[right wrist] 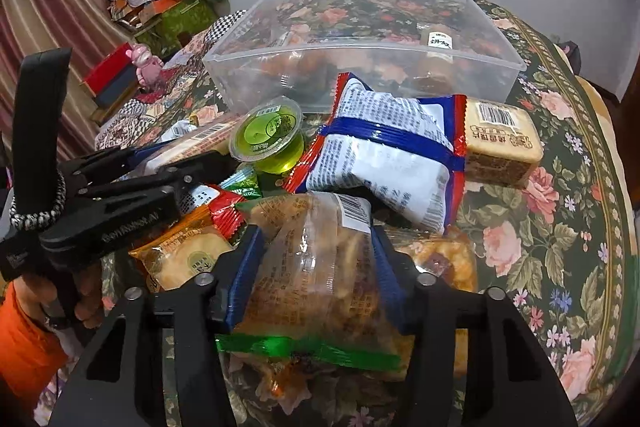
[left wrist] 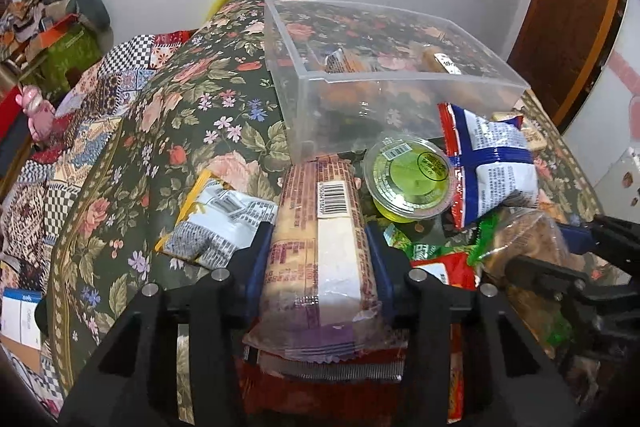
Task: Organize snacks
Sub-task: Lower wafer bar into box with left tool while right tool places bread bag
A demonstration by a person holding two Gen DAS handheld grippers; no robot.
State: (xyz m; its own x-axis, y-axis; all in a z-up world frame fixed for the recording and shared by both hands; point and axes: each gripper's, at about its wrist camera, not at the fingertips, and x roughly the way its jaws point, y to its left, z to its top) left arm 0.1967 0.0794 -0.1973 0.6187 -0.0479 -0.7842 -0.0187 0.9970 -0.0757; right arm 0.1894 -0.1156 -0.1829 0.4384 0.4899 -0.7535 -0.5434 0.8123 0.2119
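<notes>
My left gripper (left wrist: 318,231) is shut on a long cracker packet (left wrist: 324,227) with a barcode, its far end near a clear plastic box (left wrist: 304,87). My right gripper (right wrist: 316,239) is shut on a clear snack bag with a green strip (right wrist: 312,267). The box (right wrist: 360,55) holds a few small snacks. In front of it lie a green jelly cup (left wrist: 412,179) (right wrist: 268,139), a white, blue and red bag (left wrist: 496,167) (right wrist: 384,155) and a tan biscuit pack (right wrist: 500,143). The left gripper shows in the right wrist view (right wrist: 152,159).
Everything lies on a floral cloth (left wrist: 180,115) (right wrist: 560,207). A white and yellow packet (left wrist: 216,223) lies left of my left gripper. Red and green packets (right wrist: 224,203) and an orange pastry pack (right wrist: 180,259) lie between the grippers. Cluttered boxes and a pink toy (right wrist: 146,67) stand far left.
</notes>
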